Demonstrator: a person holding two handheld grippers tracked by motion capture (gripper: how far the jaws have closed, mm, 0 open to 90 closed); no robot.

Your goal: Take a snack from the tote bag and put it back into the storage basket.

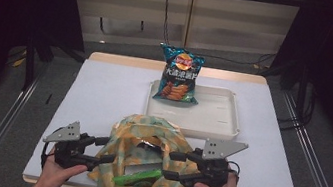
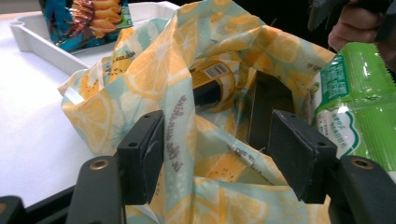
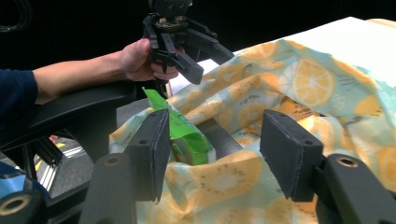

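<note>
At the near edge of a white-covered table (image 1: pixel 104 89), a person works two hand-held grippers at the mouth of a lemon-print fabric bag (image 1: pixel 147 136), apparently emptying it onto a tray. On the left, the left gripper (image 1: pixel 103 152) sits at the bag's left rim with its jaws apart; in the left gripper view the cloth (image 2: pixel 154 84) lies loosely between the pads, and neither pad is seen pressing it. Inside the open bag, a dark can with a yellow label (image 2: pixel 212 84) rests deep among the folds, and a green snack packet (image 1: pixel 137 177) pokes out toward the near side. To the right, the right gripper (image 1: pixel 169 165) stands at the bag's right rim, jaws likewise spread, the green packet (image 3: pixel 187 137) just beyond them and not yet gripped. Farther back, a blue bag of potato chips (image 1: pixel 178 75) stands propped at the left end of the white tray (image 1: pixel 220 122), well apart from the bag. Judged from this, one item is out; the green packet and the can are left to be lifted across.
</note>
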